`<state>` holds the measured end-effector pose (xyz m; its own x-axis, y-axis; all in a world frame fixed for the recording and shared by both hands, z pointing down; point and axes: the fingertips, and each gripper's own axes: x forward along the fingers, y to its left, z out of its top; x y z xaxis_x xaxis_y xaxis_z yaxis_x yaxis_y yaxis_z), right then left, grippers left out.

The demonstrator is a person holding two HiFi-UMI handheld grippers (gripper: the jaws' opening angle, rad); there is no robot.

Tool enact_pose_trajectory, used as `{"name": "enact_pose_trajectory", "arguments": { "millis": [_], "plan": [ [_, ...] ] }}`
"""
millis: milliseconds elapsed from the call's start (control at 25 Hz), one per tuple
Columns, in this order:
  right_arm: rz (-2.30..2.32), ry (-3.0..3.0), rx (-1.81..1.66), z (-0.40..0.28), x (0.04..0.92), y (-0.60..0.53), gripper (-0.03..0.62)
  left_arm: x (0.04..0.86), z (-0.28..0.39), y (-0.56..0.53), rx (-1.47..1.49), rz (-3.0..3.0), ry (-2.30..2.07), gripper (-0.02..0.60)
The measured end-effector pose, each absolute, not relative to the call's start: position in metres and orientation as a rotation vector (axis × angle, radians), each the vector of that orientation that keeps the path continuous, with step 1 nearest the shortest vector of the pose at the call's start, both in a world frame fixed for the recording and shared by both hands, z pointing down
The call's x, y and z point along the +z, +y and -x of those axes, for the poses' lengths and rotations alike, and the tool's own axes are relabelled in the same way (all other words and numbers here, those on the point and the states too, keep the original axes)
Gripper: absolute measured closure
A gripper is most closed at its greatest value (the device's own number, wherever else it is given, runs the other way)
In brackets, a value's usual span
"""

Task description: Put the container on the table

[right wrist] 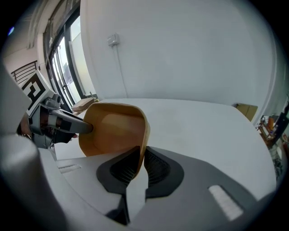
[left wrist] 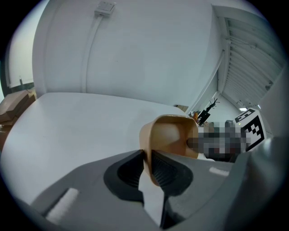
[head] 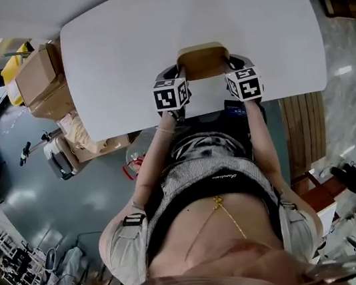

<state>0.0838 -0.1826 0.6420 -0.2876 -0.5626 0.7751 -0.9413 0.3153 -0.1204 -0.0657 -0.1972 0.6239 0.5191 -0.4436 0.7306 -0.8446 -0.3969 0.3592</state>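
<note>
Both forearms reach forward side by side, grippers tilted down toward the desk (head: 114, 41). The left gripper (left wrist: 146, 159) has its ribbed dark pads pinched on the container's (left wrist: 170, 135) left wall. The right gripper (right wrist: 142, 157) is clamped on the right wall. The container is smooth tan, thin-walled, an open box with rounded corners. It is at the middle of the matte white desk's near edge.

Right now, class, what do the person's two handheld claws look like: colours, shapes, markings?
The left claw and right claw each have a grey moulded body with dark ribbed pads. Each carries a white cube with black square markers. Forearms are unsleeved.
</note>
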Motion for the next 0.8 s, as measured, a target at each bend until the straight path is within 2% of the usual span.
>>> {"name": "enact_pose_trajectory", "arguments": {
  "millis": [800],
  "plan": [
    [-1.223,-1.865,0.857,-0.083,0.694,-0.189,0.539,0.681,0.066,-0.197,0.766,-1.89,-0.999,0.542]
  ]
}}
